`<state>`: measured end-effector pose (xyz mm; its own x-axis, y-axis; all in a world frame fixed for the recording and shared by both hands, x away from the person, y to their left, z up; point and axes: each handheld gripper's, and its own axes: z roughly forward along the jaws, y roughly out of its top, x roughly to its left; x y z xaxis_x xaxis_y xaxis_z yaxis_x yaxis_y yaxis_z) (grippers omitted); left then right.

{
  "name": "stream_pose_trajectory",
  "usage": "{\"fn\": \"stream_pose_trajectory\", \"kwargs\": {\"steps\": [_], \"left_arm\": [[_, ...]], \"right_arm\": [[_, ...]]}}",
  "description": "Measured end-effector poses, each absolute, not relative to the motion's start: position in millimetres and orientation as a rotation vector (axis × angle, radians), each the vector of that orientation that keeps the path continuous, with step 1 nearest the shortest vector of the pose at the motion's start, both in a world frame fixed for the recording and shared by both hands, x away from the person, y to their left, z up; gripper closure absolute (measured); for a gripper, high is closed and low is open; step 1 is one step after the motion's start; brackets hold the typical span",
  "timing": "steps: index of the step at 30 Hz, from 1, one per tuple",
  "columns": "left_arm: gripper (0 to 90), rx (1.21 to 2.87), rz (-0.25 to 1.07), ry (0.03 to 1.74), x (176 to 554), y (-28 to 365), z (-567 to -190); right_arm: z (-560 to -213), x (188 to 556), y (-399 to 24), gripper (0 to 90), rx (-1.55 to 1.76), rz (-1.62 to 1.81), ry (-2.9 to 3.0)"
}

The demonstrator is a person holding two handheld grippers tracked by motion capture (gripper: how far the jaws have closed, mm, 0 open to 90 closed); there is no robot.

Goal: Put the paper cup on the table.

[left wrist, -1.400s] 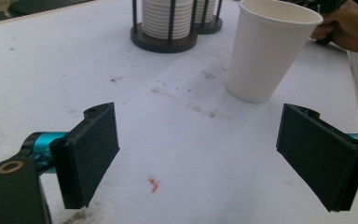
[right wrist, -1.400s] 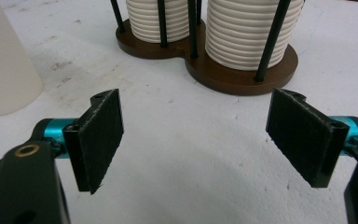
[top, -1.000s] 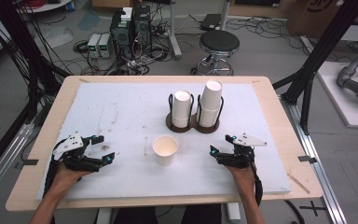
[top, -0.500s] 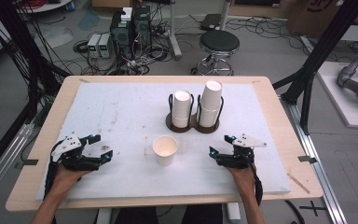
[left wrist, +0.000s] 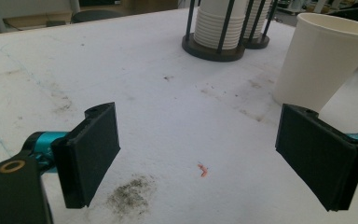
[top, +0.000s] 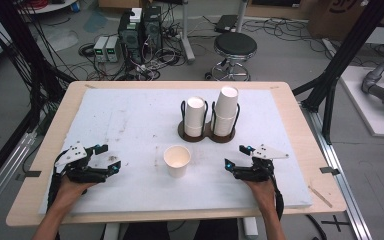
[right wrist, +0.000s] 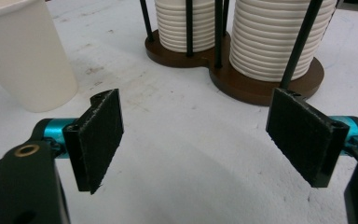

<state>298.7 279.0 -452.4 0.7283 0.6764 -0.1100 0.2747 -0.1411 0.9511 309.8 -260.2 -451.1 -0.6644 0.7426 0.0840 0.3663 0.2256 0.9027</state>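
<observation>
High view: a single white paper cup (top: 177,160) stands upright on the white table (top: 130,120), mouth up, its long axis vertical, midway between the two grippers and apart from both. It is plain, with no print or label that can be read, tapering toward its base. Behind it, a dark double holder (top: 207,132) carries two stacks of cups, the right stack taller. The left gripper (top: 108,159) and right gripper (top: 234,157) rest low on the table, each in a hand, both with jaws apart and nothing between them. Left gripper view: the jaws stand released, the bare, smudged table between them; the cup (left wrist: 321,60) stands upright ahead at the right, its rolled rim on top, and the holder (left wrist: 214,49) lies farther off. Right gripper view: the jaws gape wide and empty; the cup (right wrist: 25,56) is ahead at the left, the holder (right wrist: 256,88) with its ribbed stacks ahead at the right.
</observation>
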Motion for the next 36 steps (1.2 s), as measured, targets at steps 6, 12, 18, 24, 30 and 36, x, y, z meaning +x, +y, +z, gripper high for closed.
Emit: {"fn": "stream_pose_trajectory", "kwargs": {"steps": [6,12,18,24,30,36], "left_arm": [[13.3,1.725,0.414,0.756,298.5,278.8,-452.4],[13.3,1.727,0.415,0.751,298.3,278.9,-452.4],[13.3,1.725,0.414,0.75,298.1,278.6,-452.5],[13.3,1.725,0.412,0.754,298.4,278.3,-452.5],[13.3,1.728,0.423,0.75,297.9,278.0,-452.5],[13.3,1.727,0.412,0.755,298.6,278.2,-452.5]], "right_arm": [[-451.0,309.4,-259.7,19.5,1.018,1.415,2.155],[-451.2,309.3,-260.1,19.5,1.006,1.423,2.151],[-451.2,309.4,-259.0,19.5,1.002,1.409,2.157],[-451.1,309.3,-258.3,19.5,0.999,1.409,2.16],[-451.1,308.9,-258.1,19.5,0.995,1.403,2.163],[-451.1,309.5,-258.8,19.5,1.015,1.411,2.164]]}}
